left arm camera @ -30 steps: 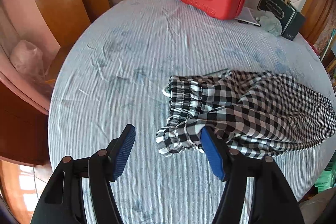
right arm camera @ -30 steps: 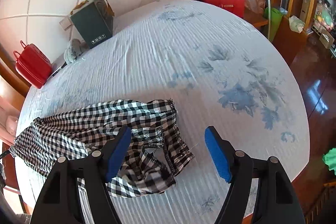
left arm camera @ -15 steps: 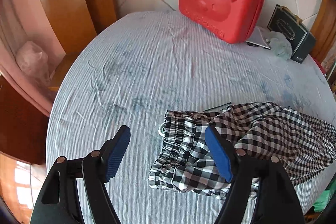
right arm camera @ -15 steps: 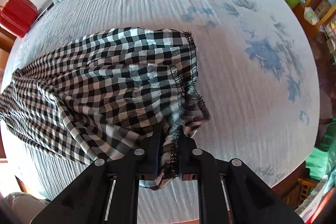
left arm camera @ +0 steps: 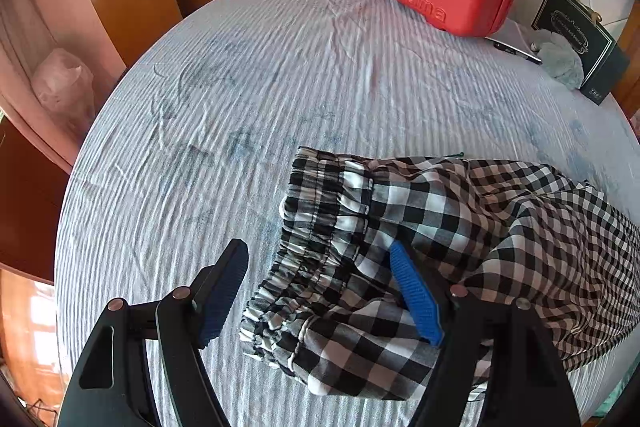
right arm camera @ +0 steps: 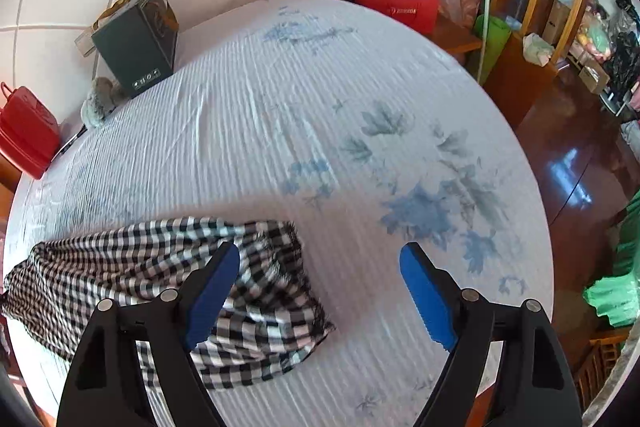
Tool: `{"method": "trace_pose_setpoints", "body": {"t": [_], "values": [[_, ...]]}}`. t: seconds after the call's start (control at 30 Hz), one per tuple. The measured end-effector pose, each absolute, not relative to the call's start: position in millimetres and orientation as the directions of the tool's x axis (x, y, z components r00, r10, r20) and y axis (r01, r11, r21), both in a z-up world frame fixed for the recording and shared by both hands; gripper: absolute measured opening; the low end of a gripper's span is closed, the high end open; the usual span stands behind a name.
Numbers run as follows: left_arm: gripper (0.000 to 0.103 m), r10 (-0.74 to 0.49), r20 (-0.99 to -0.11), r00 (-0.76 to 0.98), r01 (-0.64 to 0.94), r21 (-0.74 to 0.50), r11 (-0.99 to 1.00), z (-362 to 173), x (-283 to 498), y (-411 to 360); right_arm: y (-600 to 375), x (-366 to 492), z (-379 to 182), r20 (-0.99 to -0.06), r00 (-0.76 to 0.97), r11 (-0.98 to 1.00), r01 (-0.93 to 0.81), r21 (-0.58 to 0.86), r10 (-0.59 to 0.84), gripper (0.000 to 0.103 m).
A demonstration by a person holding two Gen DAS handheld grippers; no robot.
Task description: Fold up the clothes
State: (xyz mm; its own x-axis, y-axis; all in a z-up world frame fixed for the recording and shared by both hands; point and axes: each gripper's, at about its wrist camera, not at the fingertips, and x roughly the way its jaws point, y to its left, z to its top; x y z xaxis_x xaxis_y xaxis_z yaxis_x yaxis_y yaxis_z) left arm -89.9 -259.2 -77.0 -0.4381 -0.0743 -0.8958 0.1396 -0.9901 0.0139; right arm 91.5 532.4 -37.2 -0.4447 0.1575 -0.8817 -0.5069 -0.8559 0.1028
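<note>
- The black-and-white checked cloth garment (left arm camera: 460, 227) lies crumpled near the near edge of the bed (left arm camera: 280, 87), which is covered in a pale blue ribbed sheet.
- Left tool (left arm camera: 320, 291): jaws wide, gripping nothing, its gathered elastic waistband (left arm camera: 320, 227) lying between them.
- Right tool (right arm camera: 320, 291): jaws have just been opening, now wide and empty, over the garment's other end.

Bright daylight; strong fisheye warp, dark corners; right view motion-blurred; glare on floor (right arm camera: 570, 175).
</note>
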Motion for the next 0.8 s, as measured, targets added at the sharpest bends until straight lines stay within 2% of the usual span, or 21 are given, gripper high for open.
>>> {"method": "trace_pose_setpoints", "body": {"t": [0.1,0.23,0.27,0.3,0.37,0.47,0.5,0.53,0.57,0.6,0.63,0.73,0.77,0.8], "values": [[0.075,-0.078,-0.883,-0.462,0.15,0.009,-0.989,-65.2,-91.6,-264.8,527.3,92.8,-53.9,-0.903,-0.41,-0.849,-0.517,0.111,0.132,0.072],[0.075,-0.052,-0.879,-0.473,0.152,-0.023,-0.988,-62.5,-95.4,-266.4,521.5,86.7,-65.6,-0.903,-0.412,-0.845,-0.521,0.123,0.123,0.073],[0.075,-0.047,-0.886,-0.462,0.14,-0.02,-0.99,-67.4,-95.0,-262.8,518.3,84.7,-66.7,-0.899,-0.421,-0.848,-0.514,0.128,0.12,0.077],[0.075,-0.046,-0.893,-0.447,0.127,-0.012,-0.992,-73.3,-94.6,-258.6,513.9,81.5,-69.0,-0.898,-0.423,-0.855,-0.504,0.125,0.118,0.088],[0.075,-0.045,-0.908,-0.417,0.1,0.003,-0.995,-85.1,-93.7,-250.2,504.3,73.9,-76.5,-0.904,-0.413,-0.869,-0.482,0.114,0.11,0.098],[0.075,-0.061,-0.931,-0.359,0.085,0.033,-0.996,-111.3,-89.9,-240.5,493.1,65.4,-97.3,-0.931,-0.354,-0.879,-0.467,0.096,0.087,0.098],[0.076,-0.078,-0.932,-0.354,0.084,0.052,-0.995,-117.4,-88.1,-237.4,489.0,64.1,-104.1,-0.941,-0.33,-0.884,-0.458,0.092,0.073,0.09],[0.076,-0.088,-0.928,-0.363,0.083,0.062,-0.995,-118.9,-86.1,-235.4,484.4,63.1,-110.5,-0.95,-0.307,-0.891,-0.446,0.087,0.061,0.076],[0.074,-0.092,-0.925,-0.368,0.082,0.066,-0.994,-118.3,-85.0,-234.2,479.8,62.0,-115.4,-0.957,-0.284,-0.899,-0.433,0.071,0.061,0.039],[0.073,-0.094,-0.924,-0.37,0.08,0.069,-0.994,-117.4,-84.2,-233.1,474.7,61.3,-112.4,-0.955,-0.285,-0.908,-0.415,0.046,0.082,0.03],[0.069,-0.1,-0.923,-0.372,0.071,0.079,-0.994,-116.7,-83.4,-231.1,469.3,61.0,-105.2,-0.947,-0.301,-0.917,-0.398,0.018,0.112,0.025],[0.069,-0.121,-0.92,-0.373,0.05,0.11,-0.993,-117.1,-81.4,-226.2,472.4,66.4,-79.4,-0.906,-0.381,-0.906,-0.423,-0.008,0.186,0.024],[0.071,-0.122,-0.92,-0.372,0.05,0.111,-0.993,-118.3,-81.0,-225.9,482.5,70.0,-74.8,-0.898,-0.393,-0.888,-0.46,0.004,0.2,0.029],[0.072,-0.124,-0.92,-0.371,0.054,0.112,-0.992,-120.0,-80.5,-226.0,493.4,71.7,-79.9,-0.909,-0.357,-0.869,-0.495,-0.011,0.215,0.038]]}}
